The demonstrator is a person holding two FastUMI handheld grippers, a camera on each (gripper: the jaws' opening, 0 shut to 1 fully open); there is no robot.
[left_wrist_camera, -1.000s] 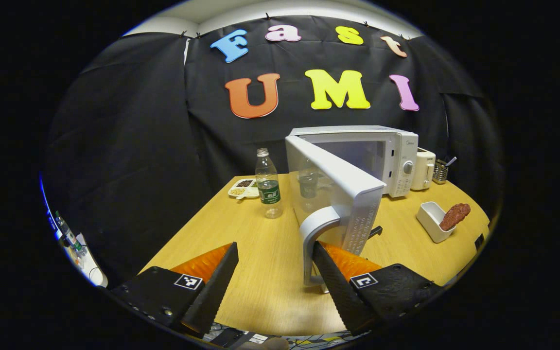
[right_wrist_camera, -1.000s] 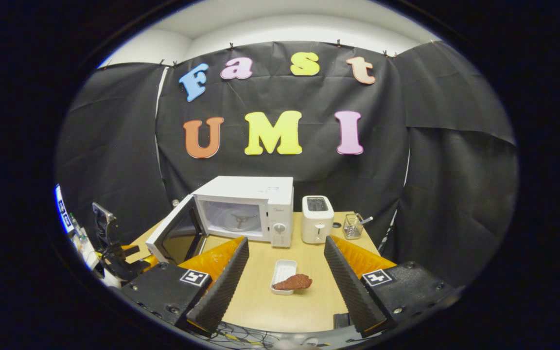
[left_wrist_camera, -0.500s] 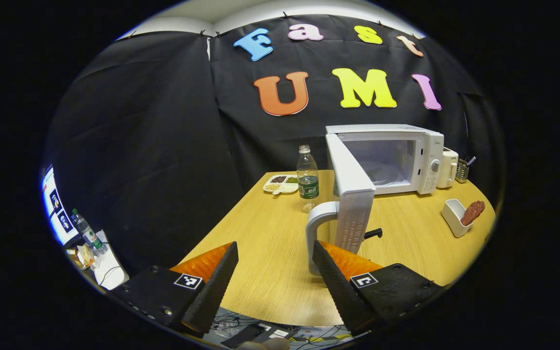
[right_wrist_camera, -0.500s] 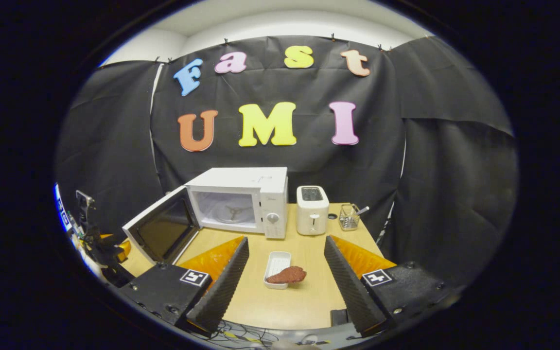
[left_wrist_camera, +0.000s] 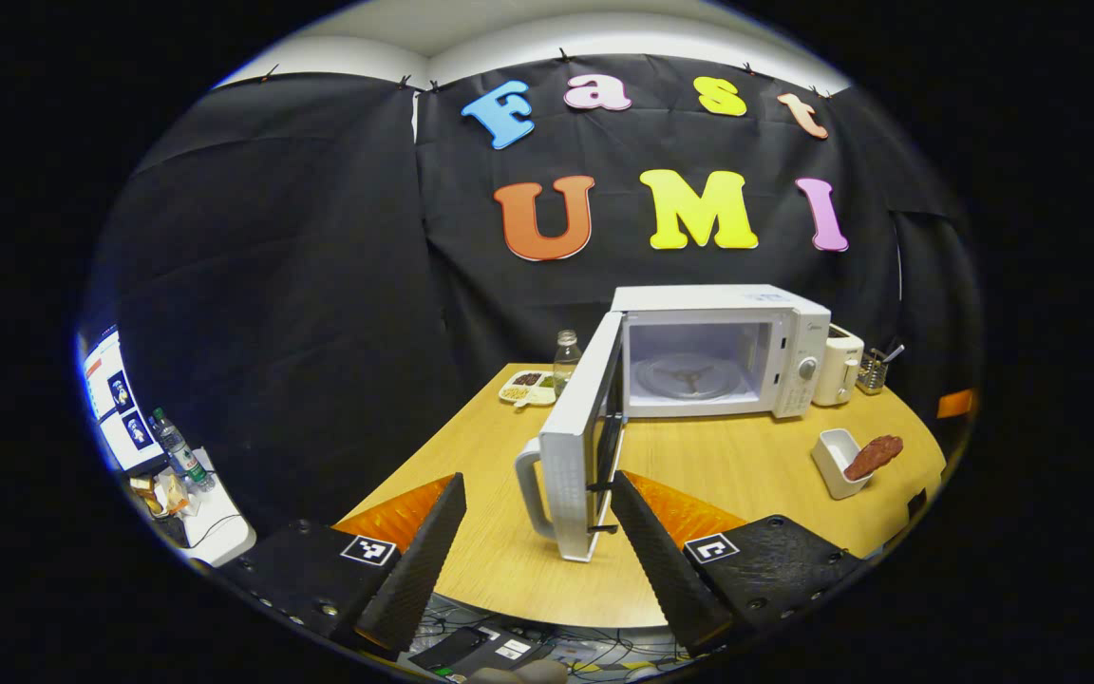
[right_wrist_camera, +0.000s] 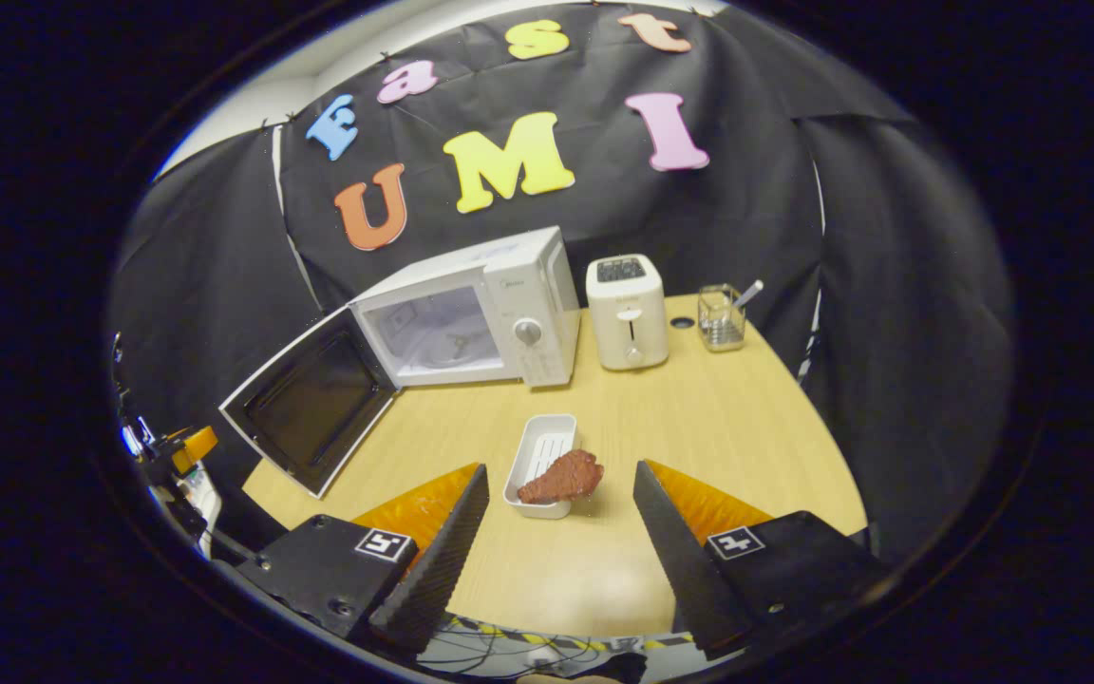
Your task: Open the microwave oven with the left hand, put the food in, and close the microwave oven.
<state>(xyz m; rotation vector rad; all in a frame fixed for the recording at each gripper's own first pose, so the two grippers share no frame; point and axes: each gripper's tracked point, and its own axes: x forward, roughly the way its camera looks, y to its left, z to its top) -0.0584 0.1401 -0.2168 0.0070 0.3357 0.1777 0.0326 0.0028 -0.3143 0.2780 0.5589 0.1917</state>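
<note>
The white microwave [left_wrist_camera: 799, 328] [right_wrist_camera: 533, 275] stands at the back of the wooden table with its door [left_wrist_camera: 574, 456] [right_wrist_camera: 305, 404] swung wide open to the left, the cavity bare. A brown piece of food [right_wrist_camera: 563, 477] [left_wrist_camera: 875, 456] lies across the edge of a small white tray [right_wrist_camera: 537, 454] [left_wrist_camera: 832, 459]. My left gripper [left_wrist_camera: 536, 546] is open, just in front of the door's handle [left_wrist_camera: 528, 489], touching nothing. My right gripper [right_wrist_camera: 556, 527] is open, hovering just short of the food.
A white toaster [right_wrist_camera: 625, 309] and a glass holder with a utensil [right_wrist_camera: 723, 316] stand right of the microwave. A water bottle [left_wrist_camera: 564, 359] and a divided snack dish [left_wrist_camera: 523, 386] sit behind the door. The table's front edge [left_wrist_camera: 547, 617] lies under the left gripper, cables below.
The microwave door swung from half open to wide open and my left gripper drew back off its handle. My right gripper tilted down and came nearer the food.
</note>
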